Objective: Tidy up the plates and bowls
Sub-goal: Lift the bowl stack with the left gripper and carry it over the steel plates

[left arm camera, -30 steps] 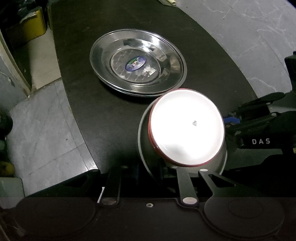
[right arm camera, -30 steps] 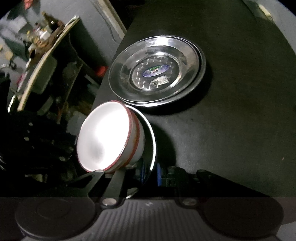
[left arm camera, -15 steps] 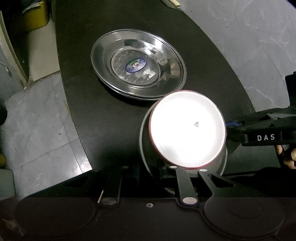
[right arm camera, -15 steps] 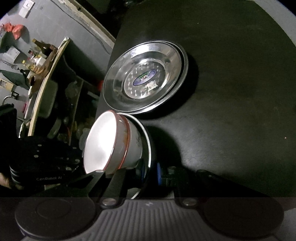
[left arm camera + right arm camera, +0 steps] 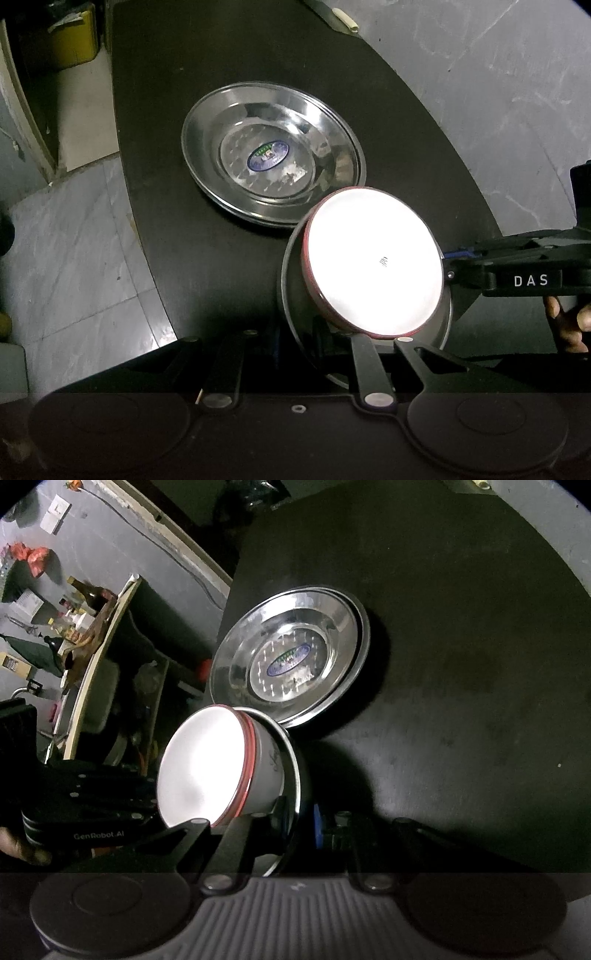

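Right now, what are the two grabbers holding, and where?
Both pinch rims: the left gripper holds the white bowl, the right gripper the steel plate under it.

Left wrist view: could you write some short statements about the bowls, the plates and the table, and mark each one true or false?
1. The white bowl sits inside a steel bowl. True.
2. The steel plates carry a blue sticker. True.
3. The white bowl holds food. False: it is empty.
4. The table is white. False: it is black.
5. Only one hand-held gripper is at the bowl. False: the left hand-held gripper and the right hand-held gripper are both at its rim.
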A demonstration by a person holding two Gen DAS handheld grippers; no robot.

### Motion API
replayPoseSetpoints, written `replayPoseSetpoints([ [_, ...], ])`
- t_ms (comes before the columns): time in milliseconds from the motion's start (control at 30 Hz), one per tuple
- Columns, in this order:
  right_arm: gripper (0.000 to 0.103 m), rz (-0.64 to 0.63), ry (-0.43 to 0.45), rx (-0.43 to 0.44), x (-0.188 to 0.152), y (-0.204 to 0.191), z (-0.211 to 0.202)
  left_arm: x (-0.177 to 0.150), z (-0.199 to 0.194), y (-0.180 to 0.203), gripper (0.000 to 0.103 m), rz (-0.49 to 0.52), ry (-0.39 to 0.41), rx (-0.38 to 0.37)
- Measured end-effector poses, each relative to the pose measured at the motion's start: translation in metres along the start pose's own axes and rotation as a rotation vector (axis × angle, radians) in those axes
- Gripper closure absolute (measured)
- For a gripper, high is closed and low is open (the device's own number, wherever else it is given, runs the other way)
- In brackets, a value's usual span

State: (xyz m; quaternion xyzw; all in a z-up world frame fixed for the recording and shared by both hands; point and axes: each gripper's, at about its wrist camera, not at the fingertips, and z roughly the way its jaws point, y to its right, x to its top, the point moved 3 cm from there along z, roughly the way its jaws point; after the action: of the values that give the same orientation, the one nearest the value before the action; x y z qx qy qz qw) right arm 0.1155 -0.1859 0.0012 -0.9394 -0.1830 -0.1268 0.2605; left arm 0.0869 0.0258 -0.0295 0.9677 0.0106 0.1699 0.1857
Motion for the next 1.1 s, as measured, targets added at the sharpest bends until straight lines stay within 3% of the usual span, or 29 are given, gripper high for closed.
replayPoseSetpoints([
  [1100, 0.088, 0.035, 0.076, 0.017, 0.024, 0.002, -0.018, 0.029, -0.016, -0.004, 0.087, -0.005, 0.059, -0.027],
])
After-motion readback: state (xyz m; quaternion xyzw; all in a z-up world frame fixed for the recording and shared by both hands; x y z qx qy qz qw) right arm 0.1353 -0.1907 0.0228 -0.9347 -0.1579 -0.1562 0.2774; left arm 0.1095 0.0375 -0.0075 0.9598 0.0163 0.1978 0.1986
